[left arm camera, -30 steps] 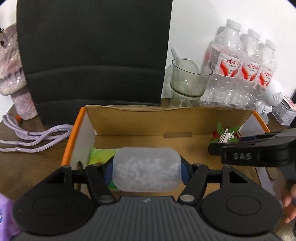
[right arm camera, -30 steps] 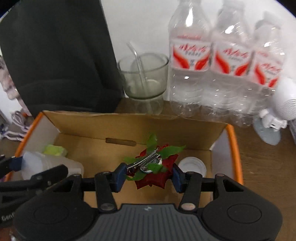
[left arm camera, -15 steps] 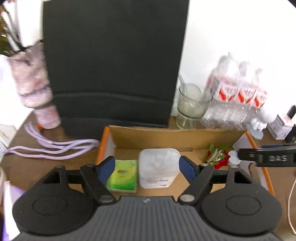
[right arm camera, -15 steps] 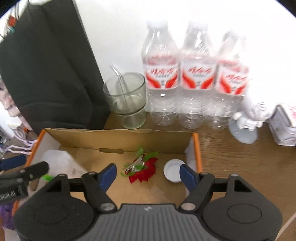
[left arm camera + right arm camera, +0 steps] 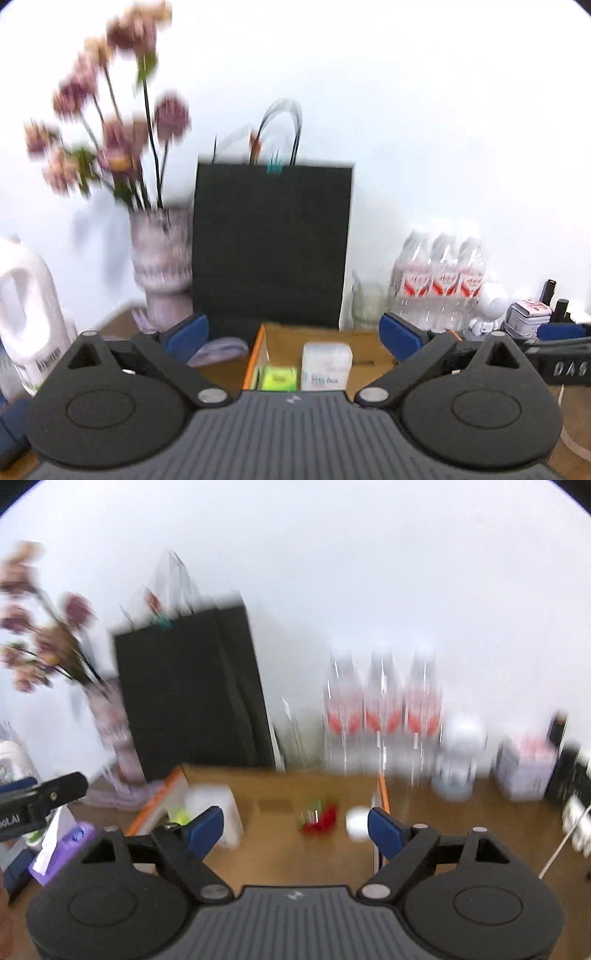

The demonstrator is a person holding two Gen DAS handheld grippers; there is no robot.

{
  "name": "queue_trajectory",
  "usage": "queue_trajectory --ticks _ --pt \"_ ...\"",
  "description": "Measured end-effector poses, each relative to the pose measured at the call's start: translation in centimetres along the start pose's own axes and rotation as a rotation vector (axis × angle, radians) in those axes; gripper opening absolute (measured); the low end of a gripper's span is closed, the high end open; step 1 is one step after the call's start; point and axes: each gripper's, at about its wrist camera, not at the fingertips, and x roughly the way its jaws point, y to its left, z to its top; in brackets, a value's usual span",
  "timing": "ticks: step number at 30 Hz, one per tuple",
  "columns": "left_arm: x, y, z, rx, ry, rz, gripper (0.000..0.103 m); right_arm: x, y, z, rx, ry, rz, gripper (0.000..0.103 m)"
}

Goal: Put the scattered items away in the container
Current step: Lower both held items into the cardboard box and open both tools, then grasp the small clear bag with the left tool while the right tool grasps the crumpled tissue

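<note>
Cardboard box with an orange rim sits on the table, holding a white tub, a green packet, a red-and-green hair clip and a white cap. Left gripper and right gripper (both have just been opening) hang near the box, jaws spread wide, gripping nothing.

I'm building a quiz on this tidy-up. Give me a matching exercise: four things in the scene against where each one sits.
Things:
1. white tub
2. red-and-green hair clip
3. black bag
4. water bottles

Places:
A. behind the box, against the wall
B. in the box, at its left side
C. on the table, right of the black bag
D. in the box, toward its right side

Pairs: 1-B, 2-D, 3-A, 4-C
</note>
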Motion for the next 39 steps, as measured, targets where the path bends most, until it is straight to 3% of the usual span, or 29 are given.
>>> queue_trajectory --ticks 2,4,8,13,18,23,31,32,34,35,39 --pt "-1.3 -0.5 -1.6 0.051 -0.04 -0.004 0.102 -1.2 1.1 -2.7 -0.047 -0.064 -0.007 0.088" --pt "-2.3 -0.7 -2.6 0.08 -0.057 -0.007 0.102 -1.9 1.9 -4.4 -0.058 -0.067 -0.007 0.088" --pt "-6.4 0.3 -5.4 0.057 -0.03 0.026 0.103 -4.4 3.0 -6.7 -0.04 -0.063 -0.04 0.088" --pt "-14.0 1.6 -11.2 0.011 0.012 -0.065 0.103 -11.1 4.9 -13.6 -0.022 -0.055 0.02 0.092" --pt "-20.3 2.2 -16.0 -0.034 0.074 -0.105 0.103 -16.6 5.6 -20.4 -0.041 -0.025 0.003 0.092" --pt "-22.7 1.9 -18.4 -0.003 0.078 -0.11 0.103 -21.4 6.2 -24.9 -0.043 -0.018 -0.005 0.092" --pt "-22.4 1.7 -18.8 0.016 0.091 -0.137 0.103 -22.2 6.5 -25.4 -0.053 -0.042 -0.023 0.089" --pt "-22.1 1.7 -18.9 0.019 0.096 -0.136 0.103 -21.8 6.4 -25.2 -0.052 -0.03 -0.008 0.086" --pt "-21.5 1.7 -18.9 0.026 0.107 -0.131 0.103 -20.7 6.4 -24.9 -0.062 0.009 0.033 0.061" --pt "-21.0 1.8 -18.8 0.038 0.11 -0.127 0.103 -19.8 6.5 -24.6 -0.074 0.035 0.047 0.055" --pt "-18.1 2.5 -17.2 0.095 0.056 -0.081 0.103 -16.4 7.1 -23.2 -0.118 0.056 0.042 0.053"
